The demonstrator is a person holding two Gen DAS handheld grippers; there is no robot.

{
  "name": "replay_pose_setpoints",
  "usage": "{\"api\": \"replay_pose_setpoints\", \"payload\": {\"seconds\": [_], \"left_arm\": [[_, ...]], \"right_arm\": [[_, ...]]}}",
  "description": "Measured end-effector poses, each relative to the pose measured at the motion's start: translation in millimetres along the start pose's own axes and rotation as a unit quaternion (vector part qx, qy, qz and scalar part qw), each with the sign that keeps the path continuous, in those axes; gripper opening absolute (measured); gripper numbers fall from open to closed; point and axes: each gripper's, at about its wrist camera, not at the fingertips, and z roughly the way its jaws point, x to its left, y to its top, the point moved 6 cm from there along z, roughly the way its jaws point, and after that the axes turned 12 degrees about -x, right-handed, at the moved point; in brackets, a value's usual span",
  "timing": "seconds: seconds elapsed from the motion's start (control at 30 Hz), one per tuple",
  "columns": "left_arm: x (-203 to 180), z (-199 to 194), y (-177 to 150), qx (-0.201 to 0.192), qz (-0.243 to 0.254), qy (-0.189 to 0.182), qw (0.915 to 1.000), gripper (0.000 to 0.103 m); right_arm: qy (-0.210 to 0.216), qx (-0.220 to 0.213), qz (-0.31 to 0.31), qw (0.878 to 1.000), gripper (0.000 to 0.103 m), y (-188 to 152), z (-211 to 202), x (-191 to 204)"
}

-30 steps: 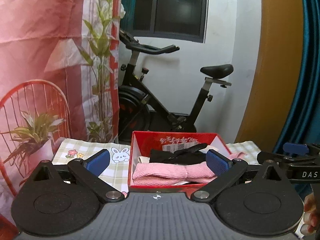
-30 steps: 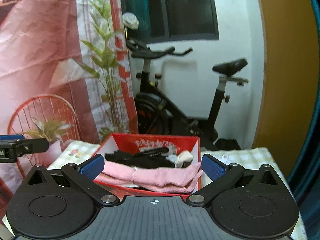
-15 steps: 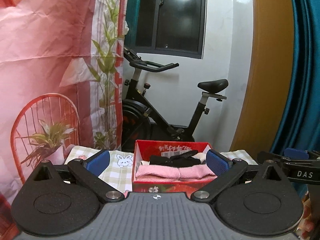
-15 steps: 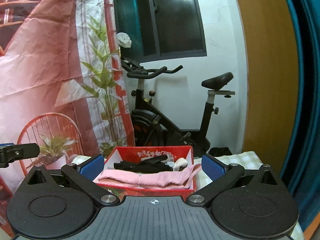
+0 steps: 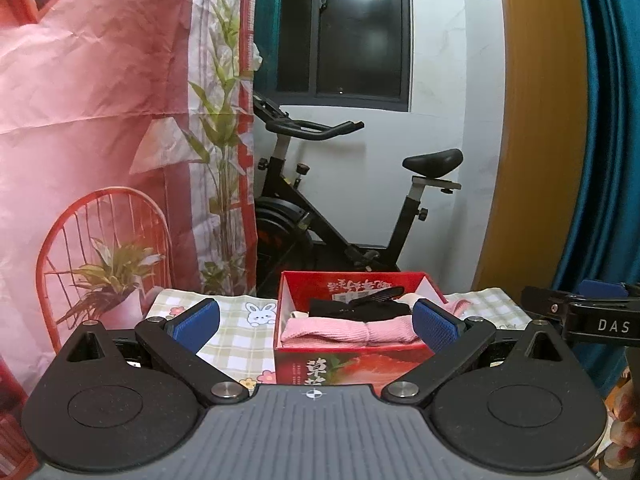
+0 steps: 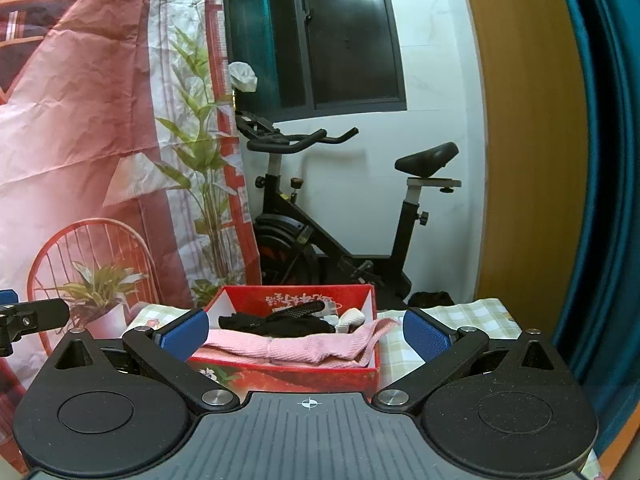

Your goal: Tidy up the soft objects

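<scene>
Both claws are hanging back from the counter (image 5: 236, 344), and nothing is sitting between their blue pads: the left claw (image 5: 316, 322) is spread wide and empty, the right claw (image 6: 306, 334) is spread just as wide and empty. The red box (image 5: 348, 364) is standing on the checked cloth toward the counter's middle, with open cloth lying to its left by the rabbit print (image 5: 256, 314) and a narrower strip running to the right edge. Inside, a pink towel (image 5: 348, 330) is lying folded along the near wall, black clothes (image 5: 360, 308) behind it. The right view is showing the towel (image 6: 296, 350) drooping over the box's right corner, plus a white item (image 6: 352, 318) tucked in. The left view is catching the other claw's arm at its right edge and fingertips (image 5: 628, 436) below it. An exercise bike (image 6: 332, 216) is standing beyond the counter's far edge.
</scene>
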Motion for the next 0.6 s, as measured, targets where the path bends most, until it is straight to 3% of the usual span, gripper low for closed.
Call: {"api": "replay_pose_setpoints", "payload": {"seconds": [0.6], "left_arm": [[4.7, -1.2, 0.0, -0.003, -0.009, 0.006, 0.9999, 0.103]], "right_arm": [[0.000, 0.007, -0.005, 1.000, 0.103, -5.5, 1.4, 7.1]]}}
